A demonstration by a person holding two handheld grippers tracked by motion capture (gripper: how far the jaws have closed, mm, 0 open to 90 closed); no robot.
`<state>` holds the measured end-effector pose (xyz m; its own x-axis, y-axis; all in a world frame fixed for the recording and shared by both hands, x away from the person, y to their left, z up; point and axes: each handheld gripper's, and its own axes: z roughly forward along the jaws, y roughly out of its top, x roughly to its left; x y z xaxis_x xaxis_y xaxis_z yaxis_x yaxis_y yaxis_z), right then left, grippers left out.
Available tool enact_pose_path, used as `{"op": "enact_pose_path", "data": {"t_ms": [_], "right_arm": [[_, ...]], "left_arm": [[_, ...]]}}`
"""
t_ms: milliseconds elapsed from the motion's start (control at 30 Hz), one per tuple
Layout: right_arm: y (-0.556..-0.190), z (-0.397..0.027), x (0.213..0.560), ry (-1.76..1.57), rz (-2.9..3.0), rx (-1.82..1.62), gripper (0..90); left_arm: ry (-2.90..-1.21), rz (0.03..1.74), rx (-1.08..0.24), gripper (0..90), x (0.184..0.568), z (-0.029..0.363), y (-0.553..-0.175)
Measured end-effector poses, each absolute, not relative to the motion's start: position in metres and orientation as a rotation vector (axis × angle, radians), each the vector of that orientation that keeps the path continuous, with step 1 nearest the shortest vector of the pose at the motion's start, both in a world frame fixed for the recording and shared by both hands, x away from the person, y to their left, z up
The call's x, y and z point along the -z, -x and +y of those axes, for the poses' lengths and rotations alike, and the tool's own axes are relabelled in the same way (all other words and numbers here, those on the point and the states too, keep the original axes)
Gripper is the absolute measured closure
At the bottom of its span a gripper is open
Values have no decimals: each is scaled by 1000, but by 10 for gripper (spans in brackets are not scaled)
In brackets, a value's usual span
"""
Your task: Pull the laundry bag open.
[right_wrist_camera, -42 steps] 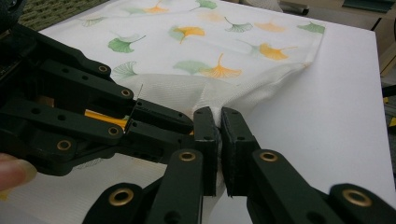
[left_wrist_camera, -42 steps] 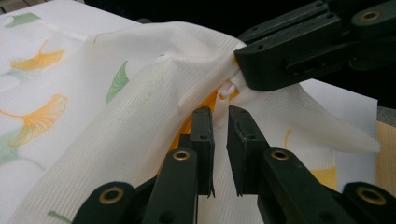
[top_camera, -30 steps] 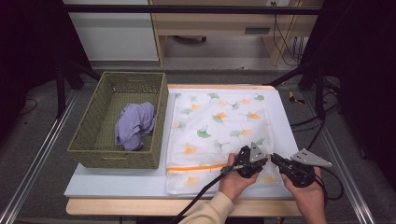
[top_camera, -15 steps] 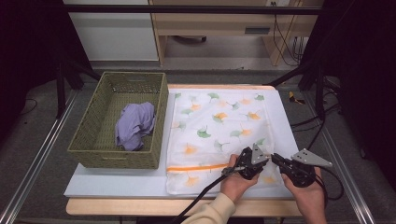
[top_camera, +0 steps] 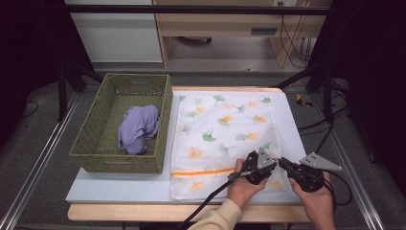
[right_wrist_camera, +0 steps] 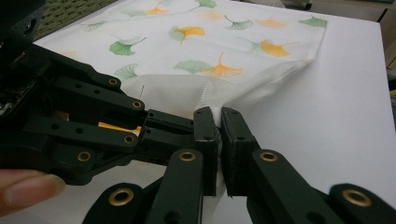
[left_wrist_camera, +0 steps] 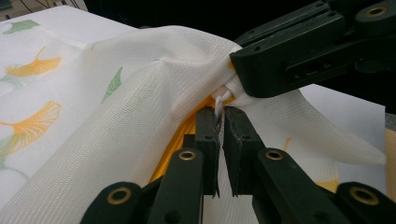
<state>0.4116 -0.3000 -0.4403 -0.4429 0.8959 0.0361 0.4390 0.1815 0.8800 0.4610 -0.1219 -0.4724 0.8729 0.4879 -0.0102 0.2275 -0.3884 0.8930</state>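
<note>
A: At the near right corner of the table [top_camera: 119,189], what are the fingers doing?

B: The left gripper [left_wrist_camera: 221,122] has its fingers clenched on a small white zipper tab [left_wrist_camera: 221,100] of the mesh bag [top_camera: 225,129]. The jaws have just been easing a little wider, yet the tab sits between the pads. The right gripper [right_wrist_camera: 219,122] is clenched on a pinch of the bag's white mesh just beside that spot.

A: How close are the two grippers?

B: Nearly touching. In the left gripper view the other gripper's black fingers come in from the upper right and grip the cloth just above the tab. In the high view they sit side by side, left gripper [top_camera: 278,161] and right gripper [top_camera: 281,163], tips pointing at each other.

A: And the bag itself?

B: It lies flat on the table, white with green and orange leaf prints, and an orange zipper band [top_camera: 203,171] runs across its near end. The cloth is lifted and bunched where the fingers hold it.

A: Anything farther out?

B: A woven green basket [top_camera: 103,163] stands to the left, touching the bag's edge, with a crumpled lilac cloth [top_camera: 139,128] inside.
</note>
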Motion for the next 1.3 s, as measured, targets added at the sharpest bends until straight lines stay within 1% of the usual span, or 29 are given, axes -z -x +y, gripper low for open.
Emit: {"op": "enact_pose_path", "data": {"t_ms": [367,700,1300], "right_arm": [[-412,-301,440,-1267,1957,-1224,861],[-411,-300,440,-1264,1956,-1222,862],[-411,-299,441,-1264,1964,-1201,861]], "left_arm": [[-1945,551,-287,852,475,-123,-461],[-1940,569,-299,896,474,-125,-460],[-1947,617,-321,900,475,-127,-454]]}}
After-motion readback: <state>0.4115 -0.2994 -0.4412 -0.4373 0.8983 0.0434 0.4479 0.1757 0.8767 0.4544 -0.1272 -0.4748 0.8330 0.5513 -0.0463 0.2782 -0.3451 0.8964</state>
